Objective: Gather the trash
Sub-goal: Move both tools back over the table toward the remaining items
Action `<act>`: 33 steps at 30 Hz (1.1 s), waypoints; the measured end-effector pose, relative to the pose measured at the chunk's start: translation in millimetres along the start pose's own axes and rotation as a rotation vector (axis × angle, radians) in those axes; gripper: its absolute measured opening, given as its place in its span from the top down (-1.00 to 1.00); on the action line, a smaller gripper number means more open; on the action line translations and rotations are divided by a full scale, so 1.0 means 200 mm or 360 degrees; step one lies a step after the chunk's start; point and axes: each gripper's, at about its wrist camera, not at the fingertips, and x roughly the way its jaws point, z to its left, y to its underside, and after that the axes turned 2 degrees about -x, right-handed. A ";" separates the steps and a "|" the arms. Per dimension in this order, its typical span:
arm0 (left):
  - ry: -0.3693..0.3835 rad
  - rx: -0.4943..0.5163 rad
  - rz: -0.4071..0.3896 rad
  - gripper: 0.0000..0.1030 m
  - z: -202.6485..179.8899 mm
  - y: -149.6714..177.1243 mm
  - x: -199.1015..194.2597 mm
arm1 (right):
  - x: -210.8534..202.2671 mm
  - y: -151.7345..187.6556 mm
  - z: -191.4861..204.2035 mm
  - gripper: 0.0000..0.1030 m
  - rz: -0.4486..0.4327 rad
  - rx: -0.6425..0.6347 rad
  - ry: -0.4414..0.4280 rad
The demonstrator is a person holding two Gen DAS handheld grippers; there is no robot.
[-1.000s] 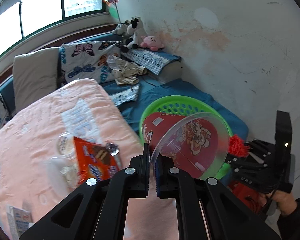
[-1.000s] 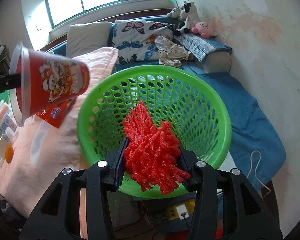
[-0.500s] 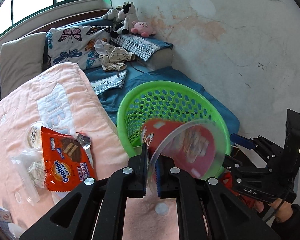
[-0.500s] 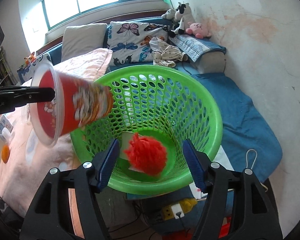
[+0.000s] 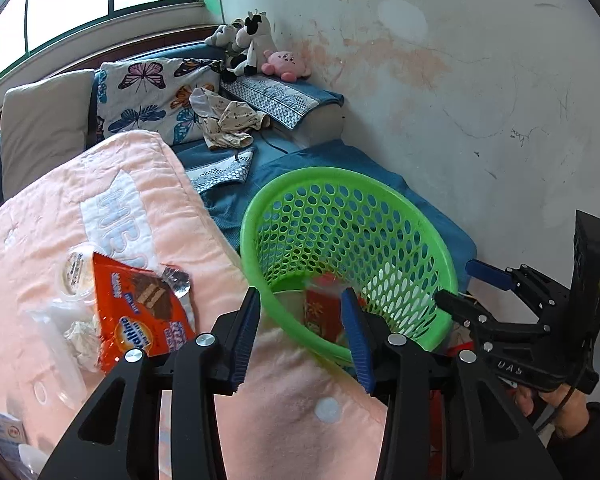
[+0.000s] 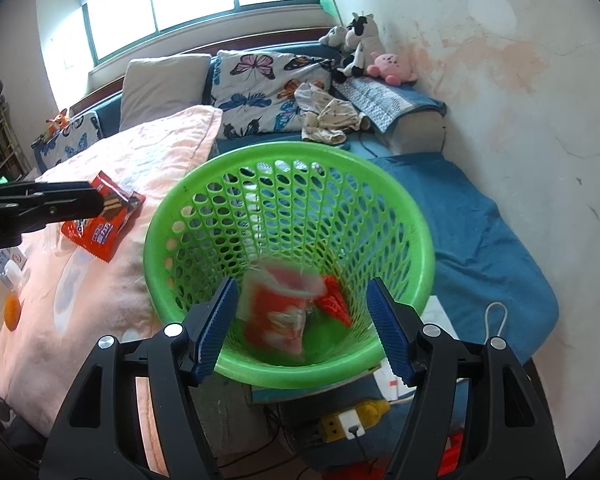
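Pink bedding beside the green basket holds more trash, so with the red cup blurred inside the basket and both grippers, left and right, spread empty, I judge the orange wrapper next, pinched by its edge.
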 end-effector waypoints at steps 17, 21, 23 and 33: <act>-0.0285 -0.0183 -0.0239 -0.25 0.35 0.18 -0.49 | -0.08 -0.04 0.37 -0.52 -0.0062 -0.0160 -0.0181; -0.0336 -0.0235 -0.0256 -0.40 0.44 0.23 -0.57 | -0.08 -0.05 0.47 -0.57 -0.0063 -0.0213 -0.0224; -0.0353 -0.0237 -0.0273 -0.40 0.48 0.25 -0.62 | -0.08 -0.04 0.53 -0.60 -0.0072 -0.0230 -0.0255; -0.0488 -0.0277 -0.0328 -0.51 0.68 0.37 -0.82 | -0.07 -0.02 0.78 -0.63 -0.0044 -0.0313 -0.0463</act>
